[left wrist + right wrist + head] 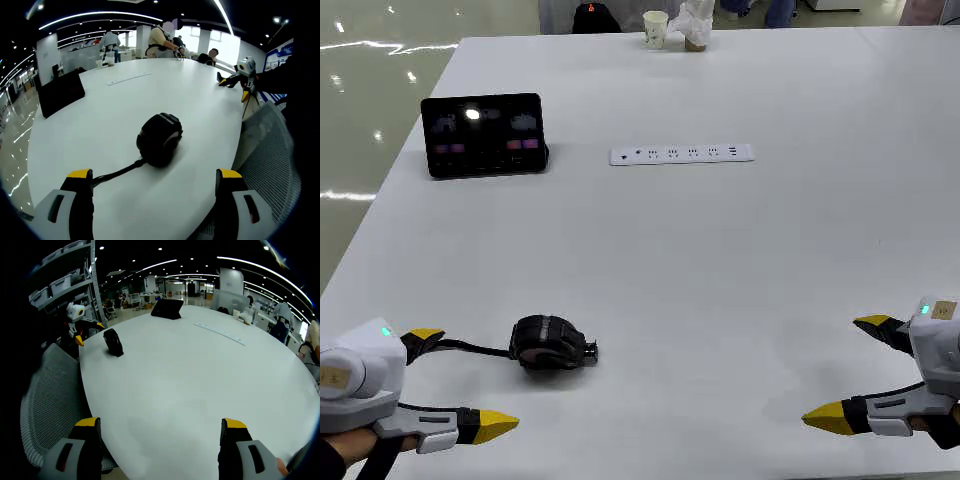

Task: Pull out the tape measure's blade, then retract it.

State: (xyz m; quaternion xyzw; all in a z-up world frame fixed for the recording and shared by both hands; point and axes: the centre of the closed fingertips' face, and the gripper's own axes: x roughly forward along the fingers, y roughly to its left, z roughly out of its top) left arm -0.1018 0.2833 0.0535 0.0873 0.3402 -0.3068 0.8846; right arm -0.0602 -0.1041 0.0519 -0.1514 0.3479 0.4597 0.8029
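A broad white table [740, 250] in an open office carries everything, and most of its surface is bare, which leaves plenty of room for a blade to run out. Well beyond the tape measure [550, 343], toward the far left, a dark tablet [483, 135] stands propped. A white power strip [681, 154] lies flat beyond the tape measure and to its right. Both are far enough off to be out of the way.

The left gripper [465, 379] hangs just left of the tape measure, jaws spread wide and holding nothing. Lined up on the case like this, it looks set to pin or grasp the body. The right gripper [840, 370] sits well to the right of the tape measure, also gaping and empty, probably waiting on the side toward which the blade would be drawn.

The tape measure itself is a black, rounded case lying on the table near its front edge, blade fully wound in, so no step of the task is done. A paper cup [656, 29] stands far beyond it at the back edge. A thin black strap [470, 348] trails from the case toward the left gripper's upper jaw. Whether the two touch is hard to tell.
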